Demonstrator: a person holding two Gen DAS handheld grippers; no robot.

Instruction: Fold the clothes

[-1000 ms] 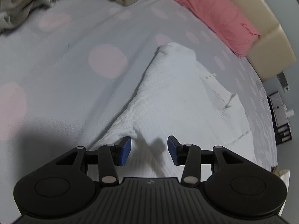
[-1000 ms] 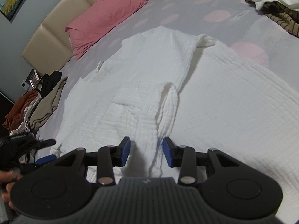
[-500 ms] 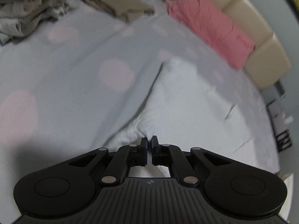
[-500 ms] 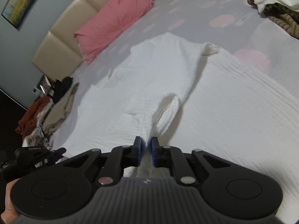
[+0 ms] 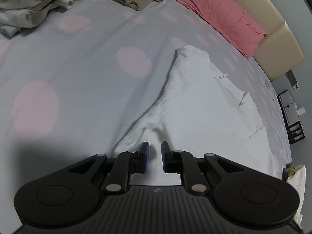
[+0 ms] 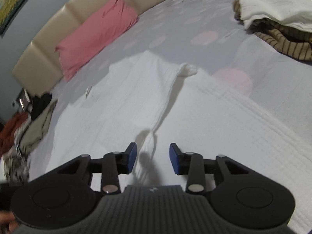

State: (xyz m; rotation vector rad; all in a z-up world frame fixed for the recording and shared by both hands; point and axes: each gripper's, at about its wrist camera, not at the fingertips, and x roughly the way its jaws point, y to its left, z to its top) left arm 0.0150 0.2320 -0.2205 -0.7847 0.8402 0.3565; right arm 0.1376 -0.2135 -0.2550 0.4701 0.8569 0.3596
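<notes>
- left gripper [image 5: 155,155] jaws narrowly apart, straddling a raised ridge at the edge of the white garment [image 5: 195,105], not clamped
- right gripper [image 6: 152,159] wide apart over a folded strip of the same garment [image 6: 136,101]
- garment spread on polka-dot bedsheet [image 5: 87,68], near pink pillow [image 5: 218,13]

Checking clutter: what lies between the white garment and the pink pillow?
In the left wrist view, only bare dotted bedsheet separates the white garment from the pink pillow.
</notes>
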